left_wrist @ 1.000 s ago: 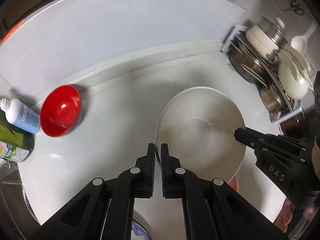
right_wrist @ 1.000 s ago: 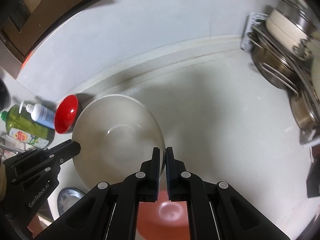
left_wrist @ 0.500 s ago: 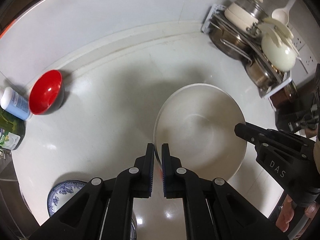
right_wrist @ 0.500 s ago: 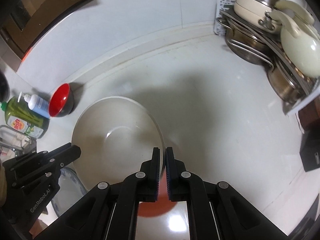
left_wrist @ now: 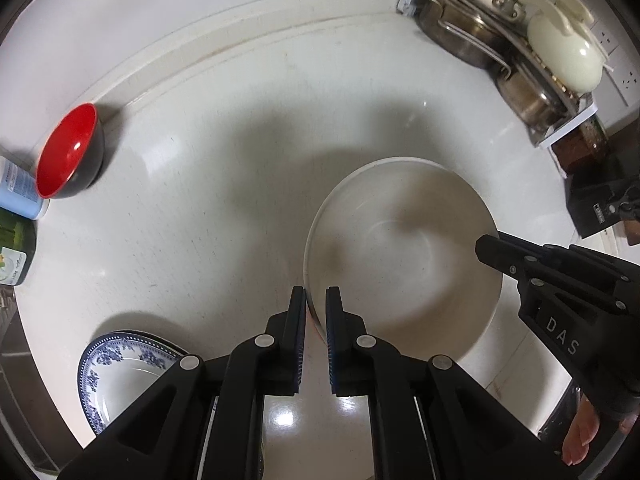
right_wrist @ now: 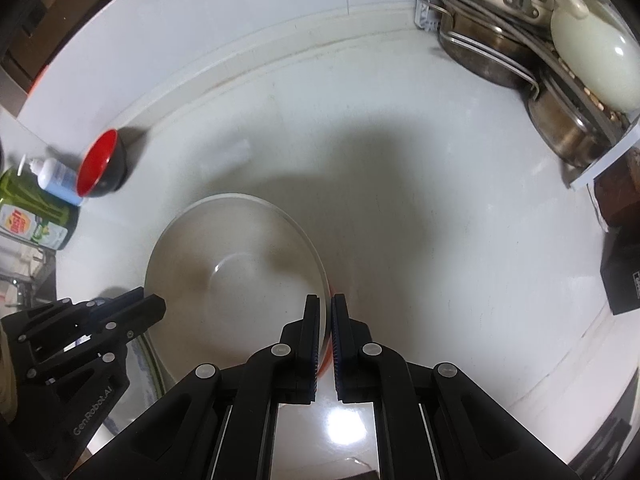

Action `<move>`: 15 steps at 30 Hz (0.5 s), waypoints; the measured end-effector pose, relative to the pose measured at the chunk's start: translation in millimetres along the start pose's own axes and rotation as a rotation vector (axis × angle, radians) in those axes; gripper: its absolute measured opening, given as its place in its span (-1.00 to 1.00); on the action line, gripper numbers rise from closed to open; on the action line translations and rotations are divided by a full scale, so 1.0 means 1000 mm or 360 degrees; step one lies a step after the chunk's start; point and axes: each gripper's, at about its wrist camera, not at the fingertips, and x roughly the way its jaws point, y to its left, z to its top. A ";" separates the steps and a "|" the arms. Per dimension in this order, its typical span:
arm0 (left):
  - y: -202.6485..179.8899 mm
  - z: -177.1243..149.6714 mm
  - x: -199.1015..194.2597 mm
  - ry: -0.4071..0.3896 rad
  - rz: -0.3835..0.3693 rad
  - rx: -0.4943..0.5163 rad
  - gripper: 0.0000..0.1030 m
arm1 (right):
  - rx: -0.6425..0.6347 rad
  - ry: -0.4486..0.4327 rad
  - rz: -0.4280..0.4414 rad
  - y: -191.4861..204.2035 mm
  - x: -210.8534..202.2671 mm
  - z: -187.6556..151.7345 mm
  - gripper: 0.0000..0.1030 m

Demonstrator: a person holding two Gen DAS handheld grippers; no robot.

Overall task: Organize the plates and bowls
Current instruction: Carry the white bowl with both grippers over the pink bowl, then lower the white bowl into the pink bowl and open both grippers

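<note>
A large white bowl (left_wrist: 404, 248) with an orange-red outside is held over the white counter (left_wrist: 208, 208). My left gripper (left_wrist: 316, 300) is shut on its left rim. My right gripper (right_wrist: 325, 308) is shut on its right rim; the bowl also shows in the right wrist view (right_wrist: 236, 276). A small red bowl with a black outside (left_wrist: 70, 152) sits at the far left by the wall, also seen in the right wrist view (right_wrist: 100, 166). A blue-patterned plate (left_wrist: 120, 376) lies at the lower left, partly hidden by my left gripper.
A dish rack (left_wrist: 512, 40) with steel pans and a cream lid stands at the back right. A white pump bottle (right_wrist: 56, 180) and a green soap bottle (right_wrist: 32, 216) stand at the far left. A black box (right_wrist: 624, 276) sits at the right edge.
Both grippers have pulled back and up with the white bowl. The blue-patterned plate has come into view at the lower left and the dish rack shows more fully.
</note>
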 end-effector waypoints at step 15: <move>-0.003 -0.004 0.017 0.0068 0.0008 -0.0002 -0.75 | 0.0011 0.0106 0.0001 -0.005 0.026 -0.007 -0.85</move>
